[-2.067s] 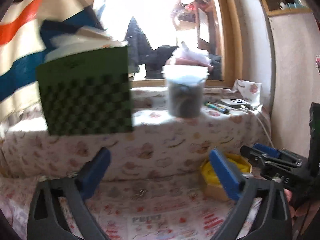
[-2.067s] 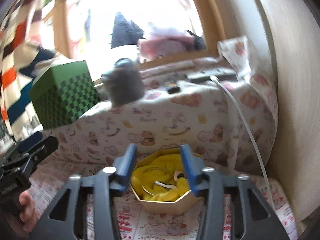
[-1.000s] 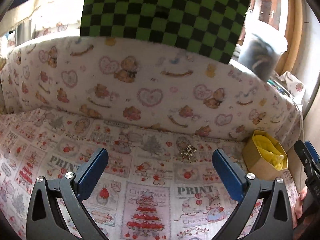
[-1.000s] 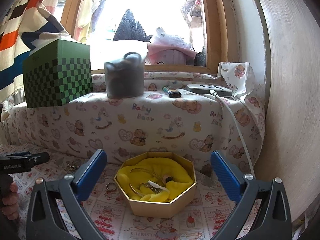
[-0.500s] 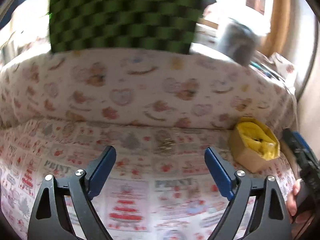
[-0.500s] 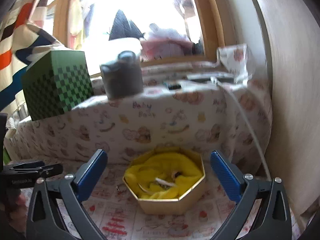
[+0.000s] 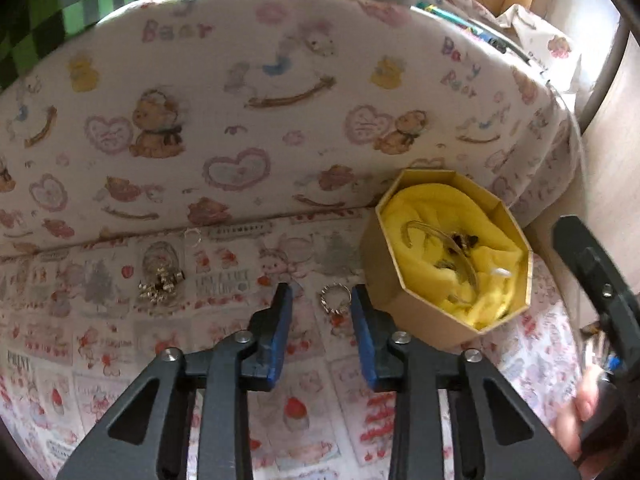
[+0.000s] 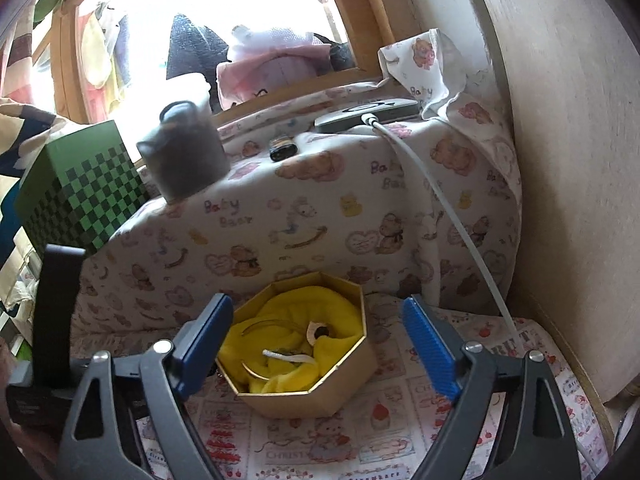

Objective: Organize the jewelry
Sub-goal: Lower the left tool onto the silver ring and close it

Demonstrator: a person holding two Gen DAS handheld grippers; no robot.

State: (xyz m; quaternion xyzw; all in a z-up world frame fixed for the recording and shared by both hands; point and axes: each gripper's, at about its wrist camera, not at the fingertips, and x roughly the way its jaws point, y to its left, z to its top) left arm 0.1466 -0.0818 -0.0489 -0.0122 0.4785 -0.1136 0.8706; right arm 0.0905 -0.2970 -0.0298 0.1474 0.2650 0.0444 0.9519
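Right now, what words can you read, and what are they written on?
"Baby Bear" on the teddy cloth, and again near the cable.
"Baby" on the cloth's turned-up corner.
"PRINT" on the Christmas mat.
"CHRIST…" on the mat's near edge, cut off.
The mat's other small lettering is too blurred to read.
The gold box shows no words.

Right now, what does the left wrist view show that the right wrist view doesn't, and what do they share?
Left wrist only: the small silver ring lying on the printed cloth between the narrowly open left gripper fingers, a gold jewelry cluster and a clear ring further left.

Right wrist only: the bright window, a flat grey device with its white cable, and the wide-open right gripper.

Both: the gold octagonal box with yellow lining, the green checkered box, the grey container.
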